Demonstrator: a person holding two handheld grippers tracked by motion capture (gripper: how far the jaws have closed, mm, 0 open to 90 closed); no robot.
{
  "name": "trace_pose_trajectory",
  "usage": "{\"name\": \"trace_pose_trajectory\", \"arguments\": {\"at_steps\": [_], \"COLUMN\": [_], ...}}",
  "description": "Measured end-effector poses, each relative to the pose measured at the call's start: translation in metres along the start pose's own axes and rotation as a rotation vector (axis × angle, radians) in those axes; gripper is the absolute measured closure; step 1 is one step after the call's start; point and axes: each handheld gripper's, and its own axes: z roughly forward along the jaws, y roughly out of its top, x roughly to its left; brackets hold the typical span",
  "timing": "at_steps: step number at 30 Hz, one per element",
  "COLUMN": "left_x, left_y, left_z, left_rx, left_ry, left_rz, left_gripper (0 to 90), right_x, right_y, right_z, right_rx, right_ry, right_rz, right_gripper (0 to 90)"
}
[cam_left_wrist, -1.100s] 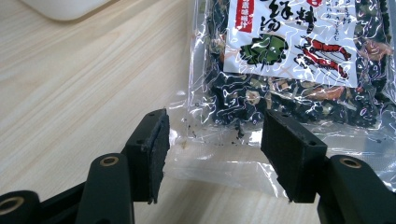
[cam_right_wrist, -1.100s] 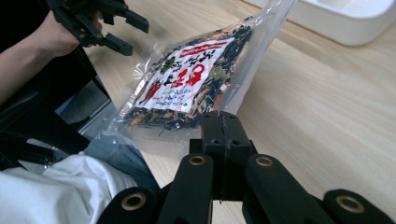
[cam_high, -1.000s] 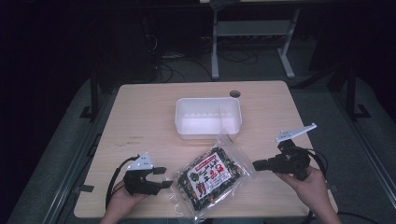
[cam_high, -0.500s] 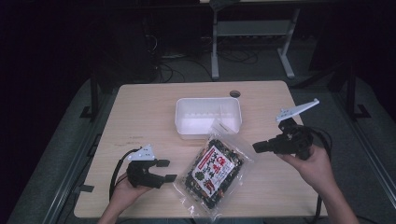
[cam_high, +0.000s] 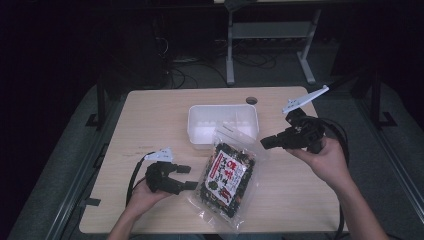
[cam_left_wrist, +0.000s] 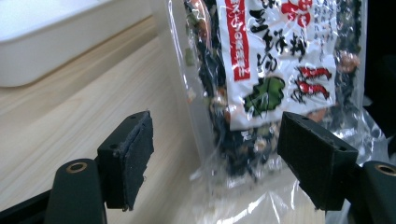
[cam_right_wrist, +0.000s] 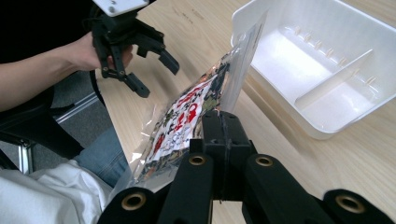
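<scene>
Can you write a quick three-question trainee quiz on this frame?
1. Which gripper grips the snack bag?
2. True or false: the bag lies inside the white bin.
3. The left gripper's jaws are: A) clamped on the bag, B) open beside it, C) holding the bin.

Key:
1. The right gripper, shut on the bag's clear edge.
2. False; it hangs over the table, lifted at one side.
3. B.

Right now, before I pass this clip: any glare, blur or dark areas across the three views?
High view: the surroundings are nearly black, the light wooden table evenly lit. Left gripper view: the clear plastic bag of dark dried food shows glare streaks near its bottom edge, and the white plastic bin is soft. Right gripper view: the shut right gripper looms large and slightly blurred; the bin is bright.
</scene>
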Motion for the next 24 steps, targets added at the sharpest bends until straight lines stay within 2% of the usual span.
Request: {"name": "trace_pose_trajectory", "arguments": {"at_steps": [3, 8, 10, 12, 15, 18, 19, 23, 24], "left_x": [0.007, 0.013, 0.018, 0.019, 0.023, 0.026, 0.026, 0.026, 0.027], "left_y": [0.004, 0.014, 0.02, 0.022, 0.026, 0.029, 0.031, 0.032, 0.031], "left_z": [0.008, 0.02, 0.026, 0.028, 0.032, 0.038, 0.042, 0.045, 0.044], "left_rx": [0.006, 0.023, 0.036, 0.035, 0.02, 0.03, 0.04, 0.048, 0.043], "left_ry": [-0.03, -0.058, -0.099, -0.108, -0.15, -0.209, -0.242, -0.256, -0.276], "left_rz": [-0.021, -0.025, -0.049, -0.053, -0.071, -0.101, -0.109, -0.102, -0.103], "left_gripper": [25.0, 24.8, 25.0, 25.2, 25.9, 29.6, 30.8, 34.6, 39.1], "right_x": [-0.001, 0.0, 0.001, 0.001, 0.003, 0.005, 0.005, 0.004, 0.003], "right_y": [0.0, 0.001, 0.003, 0.004, 0.006, 0.009, 0.01, 0.011, 0.011], "right_z": [-0.001, -0.001, -0.002, -0.003, -0.003, -0.004, -0.003, -0.002, -0.003], "right_rx": [-0.002, -0.008, -0.014, -0.014, -0.018, -0.022, -0.022, -0.024, -0.032], "right_ry": [0.007, 0.021, 0.027, 0.028, 0.029, 0.031, 0.03, 0.032, 0.033], "right_rz": [0.0, -0.005, -0.011, -0.012, -0.023, -0.03, -0.03, -0.03, -0.027], "right_gripper": [90.0, 90.0, 90.0, 90.0, 90.0, 90.0, 90.0, 90.0, 90.0]}}
